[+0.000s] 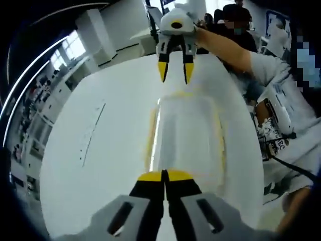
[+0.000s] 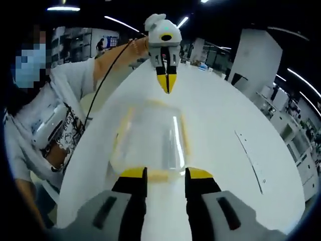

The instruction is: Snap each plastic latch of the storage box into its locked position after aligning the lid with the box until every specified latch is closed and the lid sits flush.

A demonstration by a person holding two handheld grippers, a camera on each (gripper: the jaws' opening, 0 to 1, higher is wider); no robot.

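A clear plastic storage box (image 1: 185,135) with a pale yellow rim lies lengthwise on the white table (image 1: 100,165), its lid on top. My left gripper (image 1: 164,176) is shut at the box's near end, black jaws with yellow tips pressed together. In the right gripper view that same left gripper (image 2: 166,83) hangs shut just beyond the box's (image 2: 150,135) far end. My right gripper (image 2: 165,175) stands open, its yellow tips on either side of the box's near yellow edge. From the other side, the right gripper (image 1: 175,73) shows open above the far end.
A person in a light shirt (image 2: 45,130) stands at the table's side, an arm (image 1: 225,47) reaching to the right gripper. A thin dark line (image 2: 251,155) marks the table top beside the box. Office desks and pillars lie beyond.
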